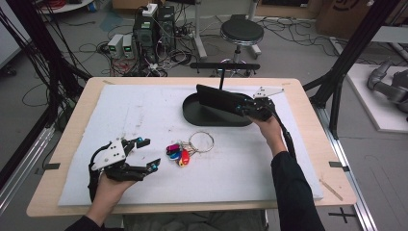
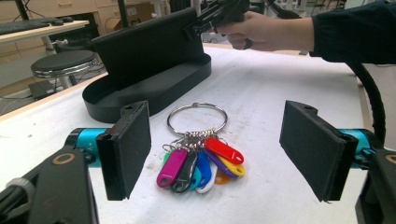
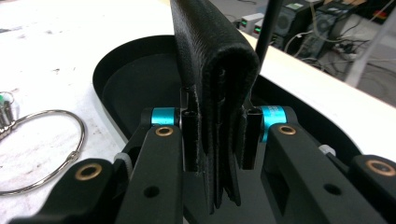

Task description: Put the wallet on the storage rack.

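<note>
At the near left of the white surface (image 1: 144, 115), the left tongs (image 1: 150, 154) are spread wide and hold nothing; the key ring (image 2: 198, 144), with its bunch of coloured tags, lies just beyond them, apart from both jaws, with bare surface around it. Farther right, the right tongs (image 3: 215, 140) pinch the end of a black folded wallet (image 3: 212, 70) above the black oval tray (image 1: 211, 118), near the surface's far edge.

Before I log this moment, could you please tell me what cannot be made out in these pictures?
- Folded black leather wallet: its contents, right gripper view; closed, clamped by the right gripper.
- Coloured plastic key tags: any lettering, left gripper view; too small, overlapping.
- Black oval tray: far floor, high view; wallet hides it.
</note>
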